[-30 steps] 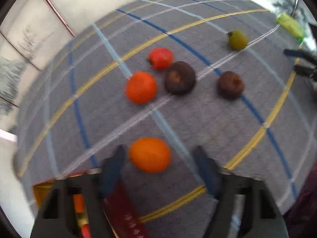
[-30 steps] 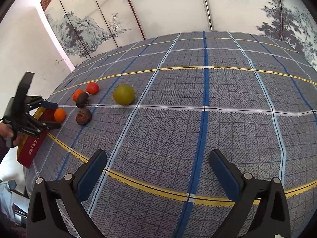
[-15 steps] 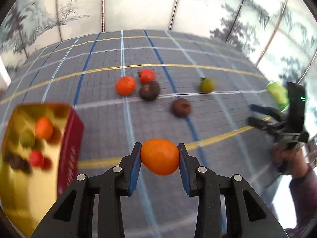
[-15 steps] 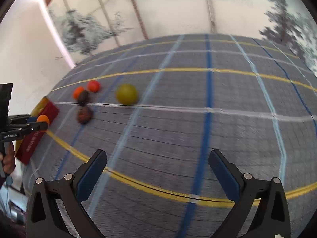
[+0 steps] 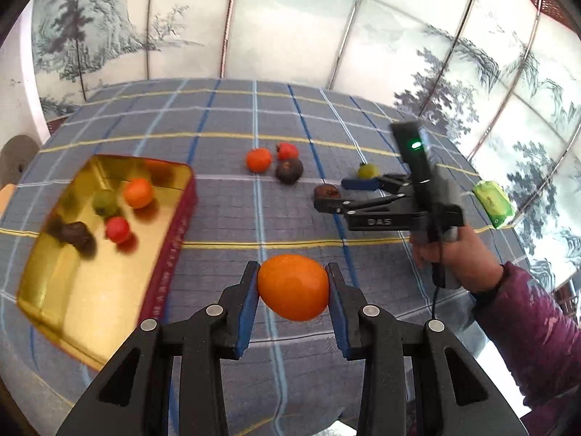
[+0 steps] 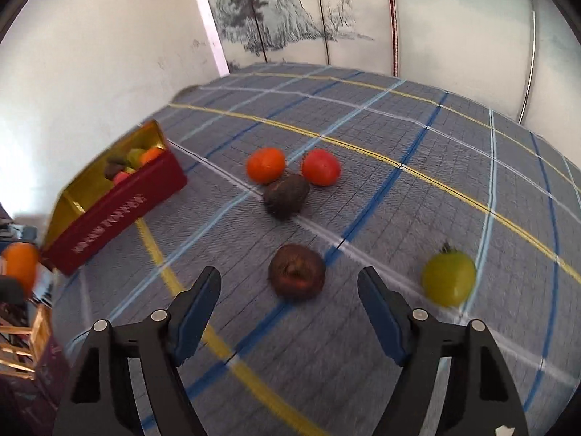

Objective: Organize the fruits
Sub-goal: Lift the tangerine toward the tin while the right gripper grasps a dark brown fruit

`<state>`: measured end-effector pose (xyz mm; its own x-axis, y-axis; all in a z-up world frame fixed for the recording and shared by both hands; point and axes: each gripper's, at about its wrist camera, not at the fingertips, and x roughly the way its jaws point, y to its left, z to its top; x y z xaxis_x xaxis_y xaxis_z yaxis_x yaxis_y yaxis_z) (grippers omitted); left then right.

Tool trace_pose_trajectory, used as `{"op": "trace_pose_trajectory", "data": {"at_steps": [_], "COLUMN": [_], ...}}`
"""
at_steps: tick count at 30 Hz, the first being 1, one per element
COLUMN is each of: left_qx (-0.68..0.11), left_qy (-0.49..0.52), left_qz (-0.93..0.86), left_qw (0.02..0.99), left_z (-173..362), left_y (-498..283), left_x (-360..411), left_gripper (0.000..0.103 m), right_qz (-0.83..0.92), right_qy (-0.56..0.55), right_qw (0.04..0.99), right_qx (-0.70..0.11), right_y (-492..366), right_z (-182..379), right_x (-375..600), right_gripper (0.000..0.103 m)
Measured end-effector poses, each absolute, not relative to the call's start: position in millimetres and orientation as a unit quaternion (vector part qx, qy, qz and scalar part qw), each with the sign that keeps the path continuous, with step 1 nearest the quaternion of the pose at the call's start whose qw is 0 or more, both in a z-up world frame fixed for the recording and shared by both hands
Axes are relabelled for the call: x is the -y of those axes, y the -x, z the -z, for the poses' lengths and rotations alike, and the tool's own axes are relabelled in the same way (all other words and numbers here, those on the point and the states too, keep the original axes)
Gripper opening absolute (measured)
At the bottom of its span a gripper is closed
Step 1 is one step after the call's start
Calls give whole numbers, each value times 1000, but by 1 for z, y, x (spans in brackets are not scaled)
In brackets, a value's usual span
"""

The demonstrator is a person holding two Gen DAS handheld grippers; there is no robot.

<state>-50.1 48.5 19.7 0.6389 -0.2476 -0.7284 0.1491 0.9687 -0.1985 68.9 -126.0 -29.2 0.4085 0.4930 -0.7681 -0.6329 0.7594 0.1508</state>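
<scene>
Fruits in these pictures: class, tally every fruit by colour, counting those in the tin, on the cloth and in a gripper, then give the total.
Orange: 3 (held orange in the left gripper, one in the tin, one on the cloth)
Red: 2 ()
Green: 2 ()
Dark brown: 3 ()
Total: 10

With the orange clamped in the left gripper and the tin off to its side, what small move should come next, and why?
Probably carry the left gripper leftward over the gold tin before releasing. Its fingers are shut on the orange, which hangs over bare cloth beside the tin, where four fruits already lie. The right gripper, open, faces the dark fruit.
</scene>
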Motion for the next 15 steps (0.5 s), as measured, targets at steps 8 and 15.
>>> {"op": "trace_pose_trajectory", "data": {"at_steps": [8, 15], "left_qx": [-392, -388], "left_qy": [106, 145], "left_qz": [70, 23], "left_qw": [911, 910], "left_z": [-25, -14], "left_y": [62, 69], "left_x": [-95, -141], "left_gripper": [37, 37], "right_qz": [-314, -324], "right_qy": [77, 35], "right_qw": [843, 849], "right_qx": [-430, -415], "right_y": [-58, -23], "right_z": [32, 30], "right_x": [123, 129], "right_gripper": [34, 34]}}
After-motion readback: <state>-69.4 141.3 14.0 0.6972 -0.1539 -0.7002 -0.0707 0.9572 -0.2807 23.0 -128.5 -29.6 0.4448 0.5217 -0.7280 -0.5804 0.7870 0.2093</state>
